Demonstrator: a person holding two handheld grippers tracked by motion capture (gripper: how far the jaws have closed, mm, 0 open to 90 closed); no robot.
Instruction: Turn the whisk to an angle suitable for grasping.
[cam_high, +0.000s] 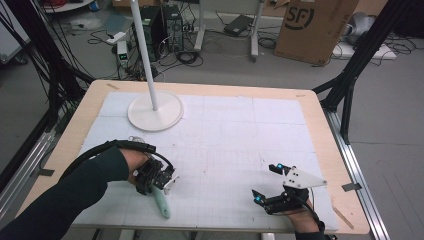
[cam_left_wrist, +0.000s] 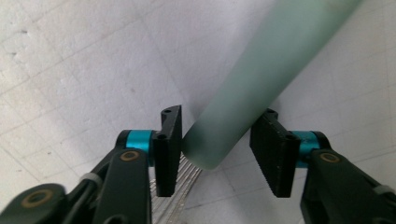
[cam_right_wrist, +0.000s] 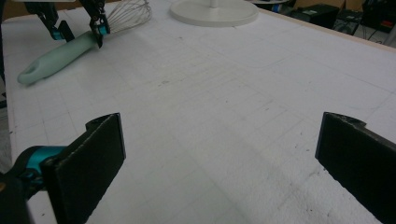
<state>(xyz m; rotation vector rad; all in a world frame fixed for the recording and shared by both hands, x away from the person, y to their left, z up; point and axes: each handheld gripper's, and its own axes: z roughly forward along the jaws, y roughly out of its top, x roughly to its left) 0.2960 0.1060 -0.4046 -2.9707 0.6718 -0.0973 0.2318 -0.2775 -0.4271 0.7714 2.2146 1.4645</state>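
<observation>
- At the left of the high view, the left gripper (cam_high: 156, 178) was held low over the near-left part of the tabletop (cam_high: 90, 105), the person's dark sleeve (cam_high: 65, 195) reaching in from the bottom-left corner.
- The whisk (cam_high: 163, 204) lay flat on the white gridded mat (cam_high: 235, 145); its pale mint-green handle (cam_left_wrist: 261, 79) pointed toward the near edge, and its wire loops (cam_right_wrist: 130, 15) pointed away toward the lamp base.
- The handle looked smooth, matte and rounded, thickest toward its free end and narrowing where it met the wires; in the left gripper view the thin silvery wires (cam_left_wrist: 180, 189) showed just below the handle's rounded neck.
- The left gripper's fingers (cam_left_wrist: 169, 149) stood at a middling gap on either side of the handle's wire end. One ribbed pad lay against the handle, while the other pad (cam_left_wrist: 275, 154) stood just clear of it, so the fingers did not yet clamp it.
- In the right gripper view, the left gripper's fingers (cam_right_wrist: 99, 25) straddled the whisk where handle met wire.
- Behind the whisk, the round white lamp base (cam_high: 155, 111) with its upright pole (cam_high: 144, 50) stood on the far-left part of the mat, well apart from it.
- At the right, the right gripper (cam_high: 272, 182) rested near the front-right of the mat, well apart from the whisk, with its fingers (cam_right_wrist: 88, 163) spread wide and holding nothing.
</observation>
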